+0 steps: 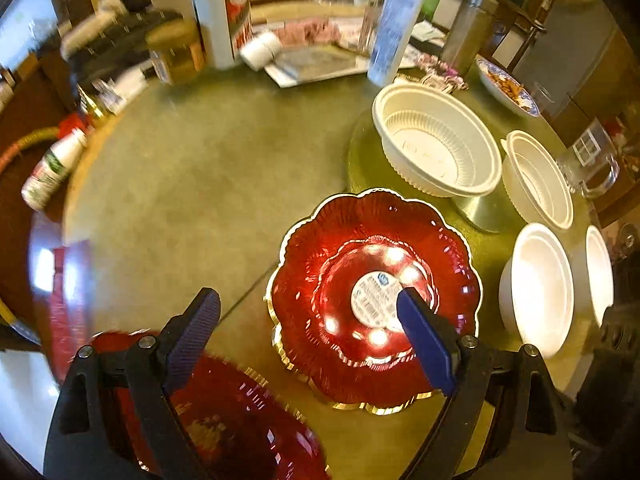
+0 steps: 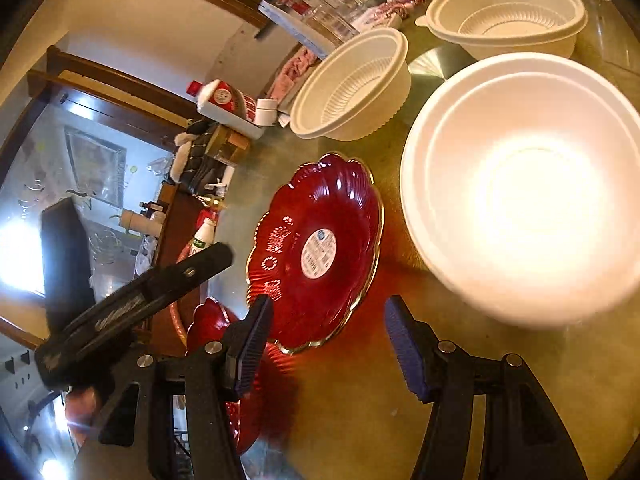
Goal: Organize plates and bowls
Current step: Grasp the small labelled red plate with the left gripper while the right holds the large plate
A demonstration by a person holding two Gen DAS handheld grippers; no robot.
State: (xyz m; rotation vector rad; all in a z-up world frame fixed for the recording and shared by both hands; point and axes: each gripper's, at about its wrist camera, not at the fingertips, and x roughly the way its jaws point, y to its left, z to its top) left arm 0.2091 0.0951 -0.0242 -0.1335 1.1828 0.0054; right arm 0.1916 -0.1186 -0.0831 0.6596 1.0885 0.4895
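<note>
the sorting looks only begun. one red plate (image 1: pixel 376 300) with a sticker lies flat on the tabletop (image 1: pixel 208 184), a second red plate (image 1: pixel 240 416) sits apart at the near edge, and the white bowls (image 1: pixel 436 144) stand singly, unstacked. so plates and bowls likely remain to be gathered. the left hand-held gripper (image 1: pixel 308 312) points steeply down over the stickered plate, jaws wide, gripping nothing. the right hand-held gripper (image 2: pixel 328 332) slants down beside that plate, near a large white bowl (image 2: pixel 524 184), jaws partly spread and empty.
</note>
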